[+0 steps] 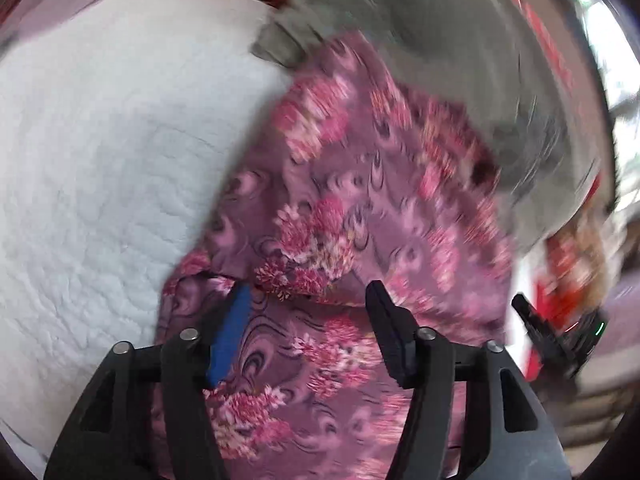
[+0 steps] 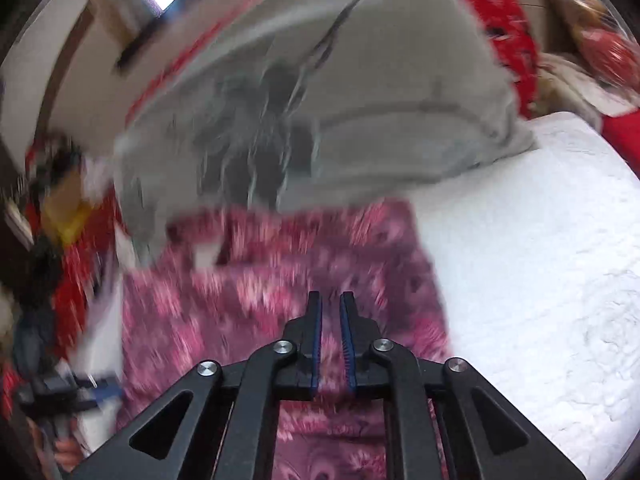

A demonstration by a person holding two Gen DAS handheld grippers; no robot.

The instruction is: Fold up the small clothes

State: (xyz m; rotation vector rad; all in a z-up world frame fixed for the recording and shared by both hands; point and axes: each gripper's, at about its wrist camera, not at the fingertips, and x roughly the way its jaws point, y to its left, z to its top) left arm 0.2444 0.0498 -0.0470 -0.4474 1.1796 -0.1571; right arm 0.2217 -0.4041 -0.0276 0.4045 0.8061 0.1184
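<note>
A purple garment with pink flowers (image 1: 344,208) lies on a white quilted surface (image 1: 100,160); it also shows in the right wrist view (image 2: 280,288). My left gripper (image 1: 308,292) is open, its fingers spread wide just above the garment's folded near edge. My right gripper (image 2: 330,300) hovers over the same garment with its jaws almost together and nothing between them. The right gripper shows at the right edge of the left wrist view (image 1: 552,332). Both views are blurred by motion.
A grey garment (image 2: 340,92) lies beyond the floral one, also in the left wrist view (image 1: 440,40). Red patterned cloth (image 2: 508,20) lies behind it. The white quilt (image 2: 540,260) stretches to the right. Clutter lies at the left edge (image 2: 60,220).
</note>
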